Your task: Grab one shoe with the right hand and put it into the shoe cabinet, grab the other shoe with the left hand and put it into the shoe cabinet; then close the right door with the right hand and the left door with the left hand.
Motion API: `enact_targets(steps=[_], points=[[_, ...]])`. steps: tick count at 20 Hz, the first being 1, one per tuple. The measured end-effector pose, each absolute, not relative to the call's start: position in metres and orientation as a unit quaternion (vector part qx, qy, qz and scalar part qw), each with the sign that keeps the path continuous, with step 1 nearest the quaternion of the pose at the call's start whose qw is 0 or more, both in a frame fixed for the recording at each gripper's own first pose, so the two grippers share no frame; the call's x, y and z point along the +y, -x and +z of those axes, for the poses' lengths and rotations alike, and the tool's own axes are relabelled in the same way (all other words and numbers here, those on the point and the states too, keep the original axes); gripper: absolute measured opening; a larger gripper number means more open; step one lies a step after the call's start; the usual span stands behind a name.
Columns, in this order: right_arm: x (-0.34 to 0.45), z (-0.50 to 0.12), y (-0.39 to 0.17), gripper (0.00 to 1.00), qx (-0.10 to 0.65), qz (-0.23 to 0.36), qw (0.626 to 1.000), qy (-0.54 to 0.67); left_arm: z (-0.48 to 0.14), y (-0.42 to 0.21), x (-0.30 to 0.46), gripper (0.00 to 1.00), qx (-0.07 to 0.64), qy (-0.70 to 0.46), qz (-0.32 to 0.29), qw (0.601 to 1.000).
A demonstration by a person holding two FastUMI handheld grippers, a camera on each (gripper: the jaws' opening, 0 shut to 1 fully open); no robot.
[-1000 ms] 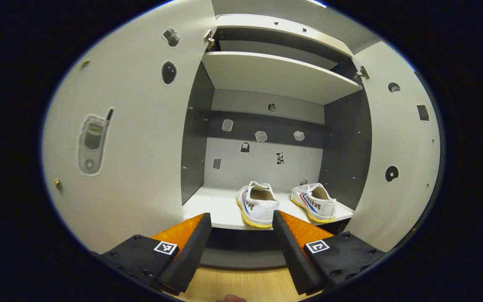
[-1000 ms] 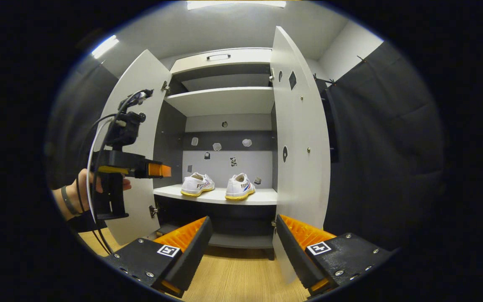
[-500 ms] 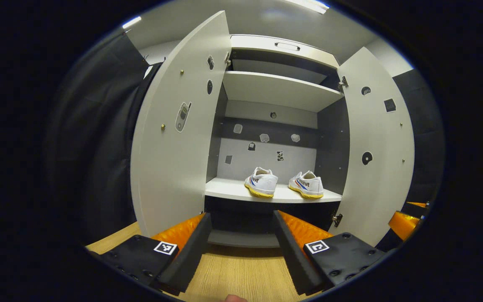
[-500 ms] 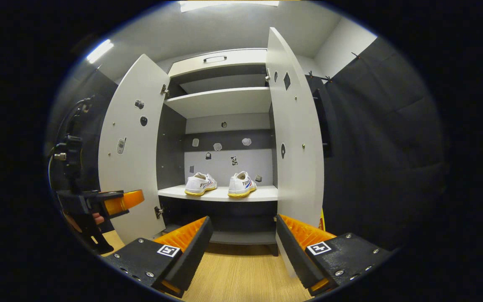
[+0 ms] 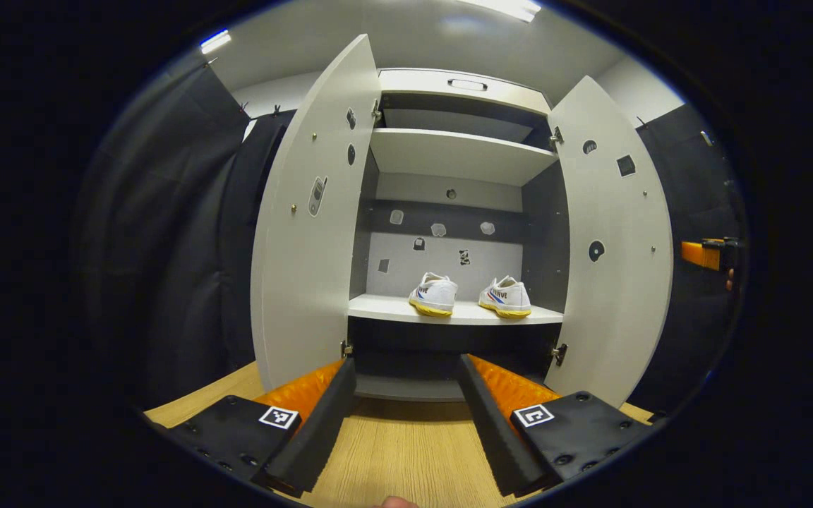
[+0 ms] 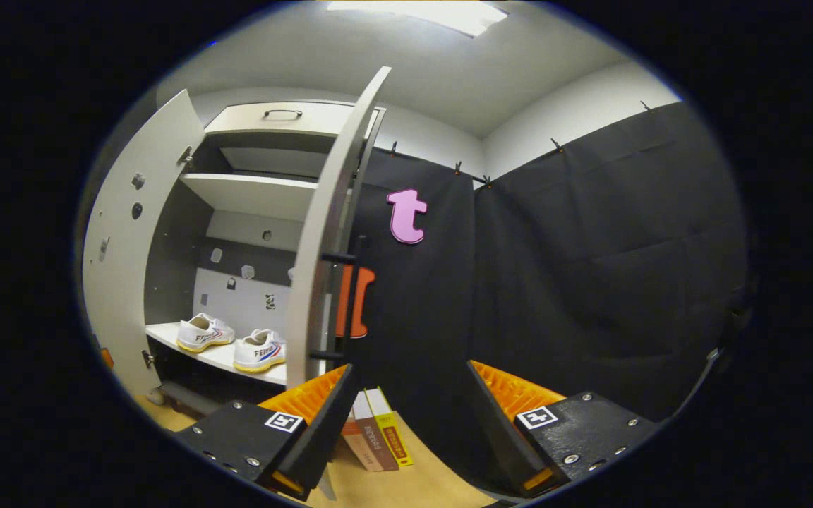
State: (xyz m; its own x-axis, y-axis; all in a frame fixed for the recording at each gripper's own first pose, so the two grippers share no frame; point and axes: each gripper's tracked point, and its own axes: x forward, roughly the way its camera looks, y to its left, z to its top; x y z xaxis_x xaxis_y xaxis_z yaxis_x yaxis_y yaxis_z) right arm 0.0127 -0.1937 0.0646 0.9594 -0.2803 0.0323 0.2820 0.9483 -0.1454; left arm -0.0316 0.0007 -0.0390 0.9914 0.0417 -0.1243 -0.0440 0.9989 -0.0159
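- Shoes on the middle shelf (image 5: 385, 309) of the shoe cabinet (image 5: 459, 81), side by side with a gap between them, toes pointing in toward the back panel.
- Left shoe (image 5: 434, 293) and right shoe (image 5: 505, 296) both upright on yellow soles; seen again in the right gripper view as left shoe (image 6: 203, 331) and right shoe (image 6: 260, 351), at the near edge of the same shelf (image 6: 166, 333).
- Left gripper (image 5: 406, 416) low in the left gripper view, jaws spread wide, nothing between them, pointing straight at the cabinet opening from well back over the wooden floor (image 5: 406, 458).
- Right gripper (image 6: 406, 416) likewise spread wide and empty, aimed to the right of the cabinet, toward the black cloth wall (image 6: 590, 268).
- Right gripper also visible far right in the left gripper view (image 5: 706, 254), beyond the outer edge of the right door, with fingertips of a hand (image 5: 730, 279) behind it.
- Left door (image 5: 311, 212) swung fully open, stickers on its inner face.
- Right door (image 5: 615, 240) also open; in the right gripper view seen nearly edge-on (image 6: 325, 233), standing just left of the gripper's left finger (image 6: 311, 423).
- Dark handle bar (image 6: 339, 307) on the door's outer face, next to an orange shape on the cloth.
- Upper shelf (image 5: 459, 152) bare, small stickers on the back panel (image 5: 449, 264).
- Books (image 6: 378, 434) leaning on the floor at the foot of the cloth wall, between the right gripper's fingers.
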Motion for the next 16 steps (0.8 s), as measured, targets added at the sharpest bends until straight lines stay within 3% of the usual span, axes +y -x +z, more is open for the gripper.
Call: enact_targets(steps=[6, 12, 13, 14, 15, 16], points=[[-0.195, 0.094, -0.07, 0.94, -0.009, -0.099, 0.994, 0.04, -0.04, 0.027, 0.003, 0.95, 0.063, 0.013, 0.024, 0.998], [-0.178, 0.096, -0.072, 0.88, -0.013, -0.073, 0.997, 0.036, -0.043, 0.023, 0.006, 0.95, 0.068, 0.013, 0.029, 0.997], [-0.172, 0.096, -0.07, 0.96, -0.015, -0.066, 0.997, 0.035, -0.044, 0.022, 0.004, 0.95, 0.069, 0.014, 0.026, 0.997], [-0.166, 0.096, -0.068, 0.88, -0.016, -0.061, 0.997, 0.034, -0.044, 0.02, 0.003, 0.95, 0.069, 0.014, 0.024, 0.997], [-0.16, 0.096, -0.066, 0.87, -0.016, -0.056, 0.998, 0.032, -0.045, 0.018, 0.002, 0.95, 0.069, 0.014, 0.02, 0.997], [-0.152, 0.096, -0.065, 0.96, -0.016, -0.05, 0.998, 0.03, -0.045, 0.018, 0.0, 0.95, 0.07, 0.013, 0.016, 0.997]])
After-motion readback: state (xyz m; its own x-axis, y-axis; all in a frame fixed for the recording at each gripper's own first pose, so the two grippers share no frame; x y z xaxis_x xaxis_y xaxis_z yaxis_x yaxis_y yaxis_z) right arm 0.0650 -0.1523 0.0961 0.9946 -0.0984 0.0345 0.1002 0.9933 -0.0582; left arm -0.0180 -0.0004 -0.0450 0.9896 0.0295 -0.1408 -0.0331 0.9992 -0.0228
